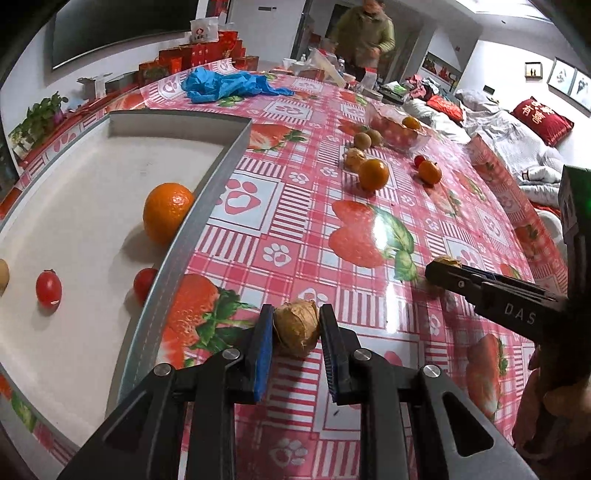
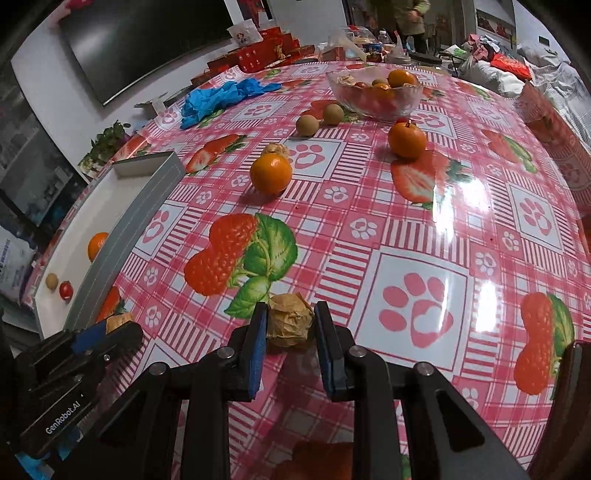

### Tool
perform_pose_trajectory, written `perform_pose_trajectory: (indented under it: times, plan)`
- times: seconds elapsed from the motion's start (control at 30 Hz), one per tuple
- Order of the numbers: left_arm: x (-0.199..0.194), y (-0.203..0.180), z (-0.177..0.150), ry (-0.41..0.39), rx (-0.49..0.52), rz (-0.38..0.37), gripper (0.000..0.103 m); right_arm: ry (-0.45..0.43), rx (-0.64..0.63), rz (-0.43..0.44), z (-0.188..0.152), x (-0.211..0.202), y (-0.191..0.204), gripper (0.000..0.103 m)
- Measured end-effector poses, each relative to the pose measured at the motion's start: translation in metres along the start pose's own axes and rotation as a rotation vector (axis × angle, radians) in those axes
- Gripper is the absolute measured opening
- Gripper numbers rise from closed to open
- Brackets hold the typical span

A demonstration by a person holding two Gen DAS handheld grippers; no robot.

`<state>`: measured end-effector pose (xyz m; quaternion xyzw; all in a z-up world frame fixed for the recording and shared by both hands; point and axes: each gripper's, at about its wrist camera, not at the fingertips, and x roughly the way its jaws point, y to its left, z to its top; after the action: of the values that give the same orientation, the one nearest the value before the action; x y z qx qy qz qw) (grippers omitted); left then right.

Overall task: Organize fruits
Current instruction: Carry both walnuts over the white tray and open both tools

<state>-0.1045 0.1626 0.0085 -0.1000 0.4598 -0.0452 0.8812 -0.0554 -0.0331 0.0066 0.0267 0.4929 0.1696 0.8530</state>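
Note:
My left gripper (image 1: 296,328) is shut on a brown papery husk fruit (image 1: 296,326), just right of the white tray (image 1: 207,206). My right gripper (image 2: 290,325) is shut on another husk fruit (image 2: 290,323) over the tablecloth; it also shows in the left wrist view (image 1: 447,264). The tray holds an orange (image 1: 168,218), two cherry tomatoes (image 1: 48,288) (image 1: 144,282) and a tan fruit (image 1: 3,275). On the table lie two oranges (image 2: 270,173) (image 2: 406,139), a husk fruit (image 2: 276,149) and two brown round fruits (image 2: 307,124) (image 2: 333,113).
A glass bowl (image 2: 373,94) with several fruits stands at the far side. Blue gloves (image 2: 221,98) lie at the back left. A person (image 1: 365,33) stands beyond the table. Red boxes (image 1: 199,55) line the far edge.

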Motion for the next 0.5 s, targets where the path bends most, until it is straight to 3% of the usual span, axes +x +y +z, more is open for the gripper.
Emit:
perform_pose_trajectory:
  times: [0.3,0.5]
  plan:
    - [-0.024,0.001,0.018,-0.042,0.018,-0.004,0.026,0.009,-0.016,0.042,0.010,-0.005,0.011,0.027]
    - [-0.043,0.032,0.040,-0.092,-0.027,0.057,0.026,0.001,-0.037,0.069,0.028,-0.010,0.030,0.027]
